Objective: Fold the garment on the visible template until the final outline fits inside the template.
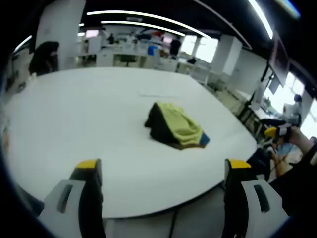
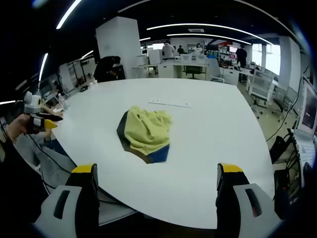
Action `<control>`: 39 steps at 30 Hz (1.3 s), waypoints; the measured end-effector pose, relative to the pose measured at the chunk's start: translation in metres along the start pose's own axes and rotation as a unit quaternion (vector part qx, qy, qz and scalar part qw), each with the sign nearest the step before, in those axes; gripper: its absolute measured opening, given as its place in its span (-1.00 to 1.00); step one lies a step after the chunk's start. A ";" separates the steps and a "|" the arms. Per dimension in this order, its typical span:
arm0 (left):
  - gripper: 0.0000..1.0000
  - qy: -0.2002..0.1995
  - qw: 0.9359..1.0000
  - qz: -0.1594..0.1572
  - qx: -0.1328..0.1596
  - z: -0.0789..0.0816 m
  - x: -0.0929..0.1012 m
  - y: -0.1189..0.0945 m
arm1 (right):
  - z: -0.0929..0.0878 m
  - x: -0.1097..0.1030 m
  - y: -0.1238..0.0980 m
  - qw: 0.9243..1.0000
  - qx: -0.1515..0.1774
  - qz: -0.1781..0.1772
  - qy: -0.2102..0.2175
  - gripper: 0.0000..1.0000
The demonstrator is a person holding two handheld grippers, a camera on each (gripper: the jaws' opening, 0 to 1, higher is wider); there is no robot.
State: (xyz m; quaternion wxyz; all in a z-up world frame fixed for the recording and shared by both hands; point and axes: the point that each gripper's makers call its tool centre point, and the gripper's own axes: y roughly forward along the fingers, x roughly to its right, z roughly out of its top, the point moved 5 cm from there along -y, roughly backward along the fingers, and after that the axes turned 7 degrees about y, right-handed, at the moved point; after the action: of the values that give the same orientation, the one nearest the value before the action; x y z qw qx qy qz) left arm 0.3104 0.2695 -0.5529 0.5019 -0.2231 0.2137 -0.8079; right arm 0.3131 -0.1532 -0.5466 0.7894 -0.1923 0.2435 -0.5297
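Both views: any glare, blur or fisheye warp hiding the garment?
Left gripper view: garment sharp enough, table edge bowed by fisheye, window glare at right. Right gripper view: garment evenly lit with soft shadow, ceiling strips curved, edges blurred.

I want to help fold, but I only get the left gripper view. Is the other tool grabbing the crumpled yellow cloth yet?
Observer: No. The right tool has its jaws wide apart with nothing between them, short of the crumpled yellow, black and blue cloth garment.
Operator: What does my tool look like from over there?
Observer: The left tool is held in a hand out past the edge of the big white table, off to the garment's side, not touching it.
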 end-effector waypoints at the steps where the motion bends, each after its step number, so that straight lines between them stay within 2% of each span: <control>1: 0.99 0.000 1.000 0.000 -0.001 0.000 0.000 0.000 | 0.000 0.001 0.000 1.000 0.000 -0.001 0.001 0.99; 39: 0.96 0.006 1.000 -0.011 -0.017 -0.001 0.005 0.009 | -0.006 0.004 0.005 1.000 -0.016 0.009 0.003 0.96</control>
State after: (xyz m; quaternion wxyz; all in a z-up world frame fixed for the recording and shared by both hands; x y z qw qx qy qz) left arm 0.3140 0.2618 -0.5582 0.4883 -0.2289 0.2277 -0.8108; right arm 0.3145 -0.1553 -0.5555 0.7903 -0.2007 0.2559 -0.5193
